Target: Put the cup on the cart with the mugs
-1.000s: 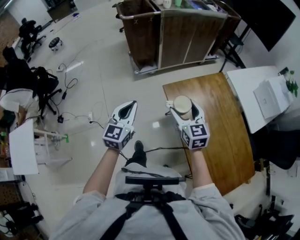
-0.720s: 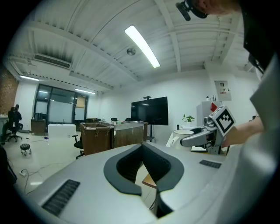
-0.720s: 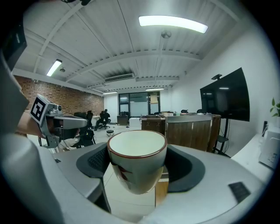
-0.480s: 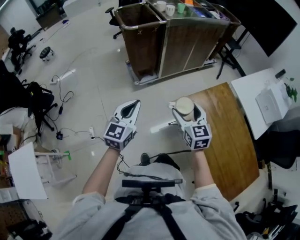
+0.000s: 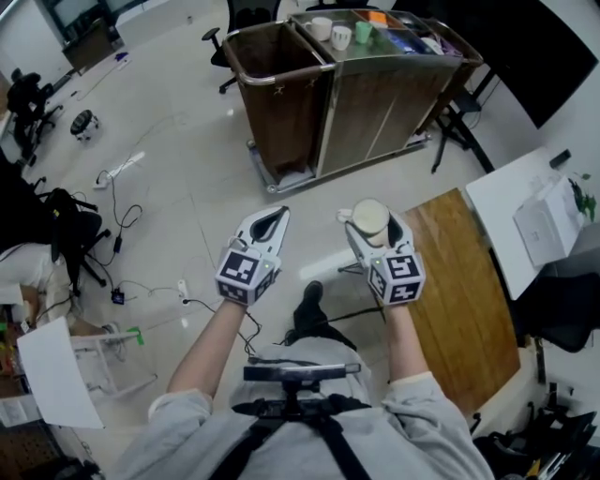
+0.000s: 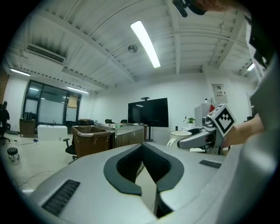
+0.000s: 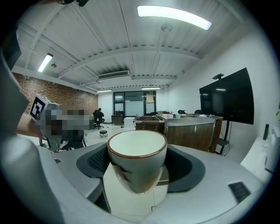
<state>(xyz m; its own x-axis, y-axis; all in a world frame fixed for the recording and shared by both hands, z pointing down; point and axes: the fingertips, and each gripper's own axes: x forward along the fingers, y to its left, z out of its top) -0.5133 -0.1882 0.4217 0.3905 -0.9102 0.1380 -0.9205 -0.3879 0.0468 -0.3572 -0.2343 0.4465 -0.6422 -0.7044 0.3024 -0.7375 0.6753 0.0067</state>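
A cream cup [image 5: 367, 215] with a red-brown rim sits upright between the jaws of my right gripper [image 5: 371, 221], which is shut on it; the right gripper view shows the cup [image 7: 137, 155] empty inside. My left gripper [image 5: 279, 214] is level with it on the left, shut and holding nothing. Ahead stands the wood-panelled cart [image 5: 375, 89] with a metal frame. On its top are two white mugs [image 5: 322, 26] and a green cup [image 5: 364, 30]. Both grippers hang over bare floor, a stretch short of the cart.
A wooden table [image 5: 464, 272] lies to the right, with a white table [image 5: 525, 206] beyond it. A black chair [image 5: 459, 127] stands by the cart's right end. Cables [image 5: 122, 187] and office chairs [image 5: 66, 225] crowd the floor at left. The person's foot [image 5: 307, 302] is below.
Both grippers have travelled forward over the floor toward the cart, the cup still held in the right one. The cart now looks closer and the wooden table has slid off to the right.
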